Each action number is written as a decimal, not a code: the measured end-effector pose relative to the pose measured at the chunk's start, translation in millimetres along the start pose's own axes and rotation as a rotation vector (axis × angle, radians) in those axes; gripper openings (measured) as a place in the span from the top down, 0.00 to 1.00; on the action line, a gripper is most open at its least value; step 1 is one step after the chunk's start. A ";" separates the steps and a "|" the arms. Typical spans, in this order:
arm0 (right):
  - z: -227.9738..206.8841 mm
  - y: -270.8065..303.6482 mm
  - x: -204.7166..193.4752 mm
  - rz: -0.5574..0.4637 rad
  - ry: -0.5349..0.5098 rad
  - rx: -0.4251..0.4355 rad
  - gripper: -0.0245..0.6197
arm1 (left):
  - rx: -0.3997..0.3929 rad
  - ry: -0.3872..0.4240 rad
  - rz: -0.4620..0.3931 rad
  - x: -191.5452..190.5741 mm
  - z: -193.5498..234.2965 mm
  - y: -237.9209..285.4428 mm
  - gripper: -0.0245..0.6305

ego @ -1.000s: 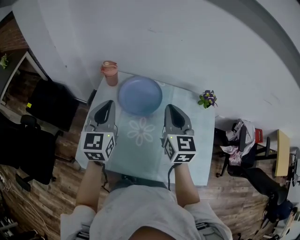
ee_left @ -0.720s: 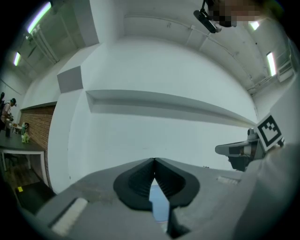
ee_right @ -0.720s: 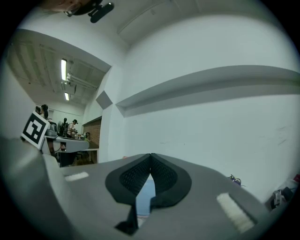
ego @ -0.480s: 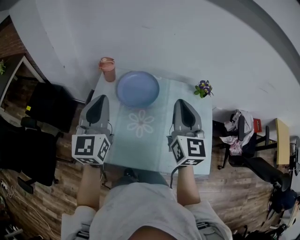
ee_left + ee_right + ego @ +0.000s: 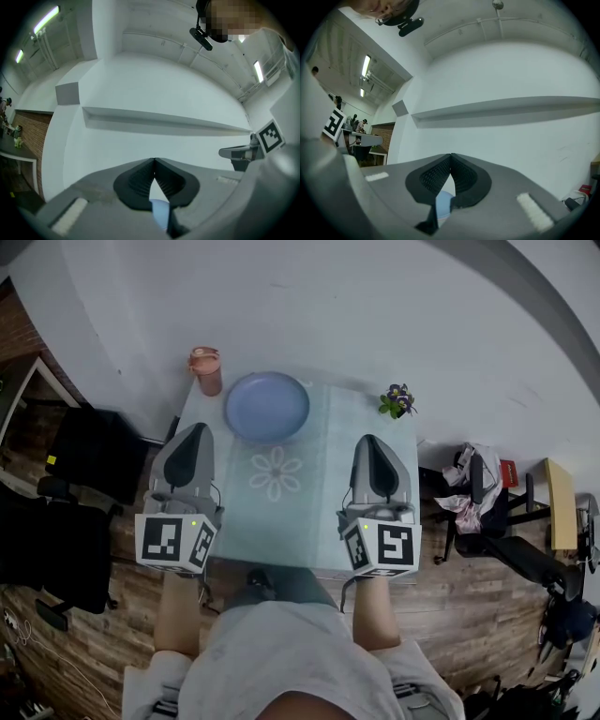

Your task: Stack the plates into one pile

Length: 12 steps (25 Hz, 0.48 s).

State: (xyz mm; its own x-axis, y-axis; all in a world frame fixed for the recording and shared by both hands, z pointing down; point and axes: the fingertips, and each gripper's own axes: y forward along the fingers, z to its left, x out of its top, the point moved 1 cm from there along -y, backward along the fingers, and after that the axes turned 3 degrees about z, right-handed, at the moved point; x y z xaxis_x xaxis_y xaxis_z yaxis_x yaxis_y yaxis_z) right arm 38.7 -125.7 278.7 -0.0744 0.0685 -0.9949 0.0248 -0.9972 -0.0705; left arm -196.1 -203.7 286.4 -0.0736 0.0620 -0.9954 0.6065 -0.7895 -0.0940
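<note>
A blue plate (image 5: 267, 407) lies at the far middle of the pale table (image 5: 309, 521); whether more plates lie under it I cannot tell. My left gripper (image 5: 193, 439) hangs over the table's left side, shut and empty. My right gripper (image 5: 373, 446) hangs over the right side, also shut with nothing in it. Both are raised and point at the white wall. In the left gripper view the jaws meet at the tips (image 5: 153, 160), and a sliver of blue plate (image 5: 159, 213) shows below them. The right gripper view shows the same, jaws together (image 5: 450, 155) with plate blue (image 5: 443, 204) beneath.
A pink lidded cup (image 5: 205, 368) stands at the table's far left corner. A small pot of purple flowers (image 5: 395, 400) sits at the far right corner. A white flower print (image 5: 275, 472) marks the table's middle. Black chairs stand left; clutter and a chair stand right.
Both grippers have drawn back toward me and apart from each other. The plate, cup and flowers sit higher in the head view as the camera shifted. The jaws stayed shut.
</note>
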 end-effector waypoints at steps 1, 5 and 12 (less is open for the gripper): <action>0.0 -2.9 0.9 -0.002 0.003 -0.004 0.96 | 0.000 -0.001 -0.002 0.6 -1.0 -1.3 0.95; 0.9 -11.7 1.4 -0.005 0.019 -0.009 0.96 | 0.000 -0.001 -0.005 -0.1 -3.5 -5.5 0.95; 5.5 -20.3 3.4 -0.009 0.034 -0.004 0.96 | 0.008 0.003 -0.002 0.4 -4.9 -15.8 0.95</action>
State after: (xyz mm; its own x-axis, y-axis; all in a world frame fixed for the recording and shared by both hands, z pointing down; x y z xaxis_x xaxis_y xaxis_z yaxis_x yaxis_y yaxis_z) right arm 32.4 -105.4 277.2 -0.0407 0.0783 -0.9961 0.0285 -0.9964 -0.0795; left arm -201.8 -188.2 287.4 -0.0726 0.0659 -0.9952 0.6002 -0.7941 -0.0963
